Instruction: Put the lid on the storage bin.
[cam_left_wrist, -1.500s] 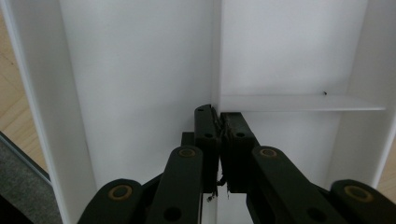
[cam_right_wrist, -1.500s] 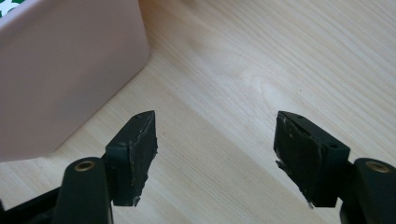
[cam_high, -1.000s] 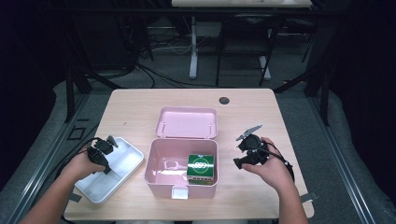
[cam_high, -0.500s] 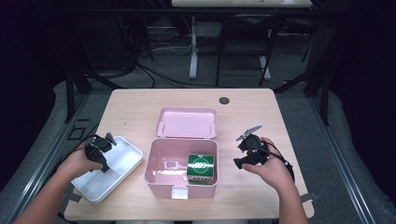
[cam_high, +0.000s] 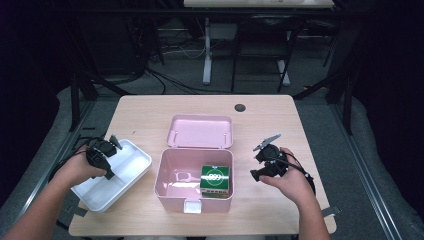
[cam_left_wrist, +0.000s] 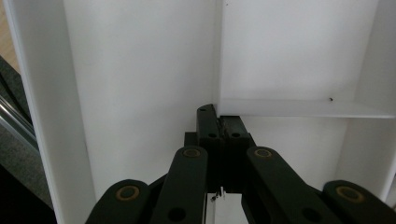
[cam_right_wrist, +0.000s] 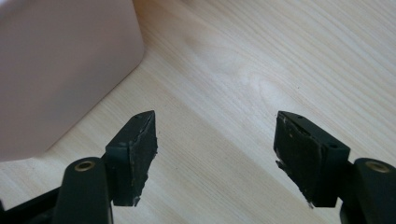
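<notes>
While my left gripper (cam_high: 111, 148), jaws closed on nothing, hangs over the white tray (cam_high: 131, 172), left of the pink box (cam_high: 172, 192), my open right gripper (cam_high: 261, 161) waits right of it.

The white tray (cam_high: 131, 165) is a shallow plastic insert with thin inner walls that divide it into compartments. It lies flat at the left part of the table, turned at an angle, just beside the pink box (cam_high: 170, 172), which stands open.
</notes>
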